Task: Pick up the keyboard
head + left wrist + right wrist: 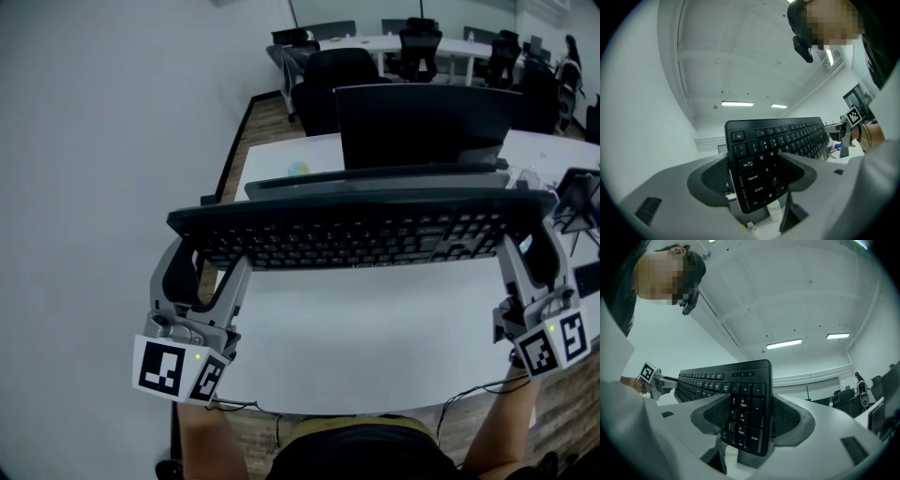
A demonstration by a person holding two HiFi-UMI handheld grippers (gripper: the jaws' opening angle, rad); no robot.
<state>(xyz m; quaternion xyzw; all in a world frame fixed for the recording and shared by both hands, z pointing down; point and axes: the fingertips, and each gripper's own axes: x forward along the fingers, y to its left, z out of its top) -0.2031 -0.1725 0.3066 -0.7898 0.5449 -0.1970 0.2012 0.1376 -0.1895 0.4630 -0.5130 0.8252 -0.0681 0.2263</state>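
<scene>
The keyboard (356,234) hangs in the air above the white table (375,347), just in front of the monitor (422,122). Its keys are tipped toward the person, and it looks lifted clear rather than resting.

It is held by its two short ends. The left gripper (202,258) is clenched on the Tab and Caps Lock end, and the right gripper (530,253) is clenched on the number pad. At each end one pad sits on the keys and the other behind the board. That grip probably suits a long, thin board, since a hold at each end keeps it level and stops it swinging or twisting, which a single hold would not.

Counted: one keyboard, two grippers, one monitor and one table. Beyond them stand black chairs (419,42) — too bunched to count.
</scene>
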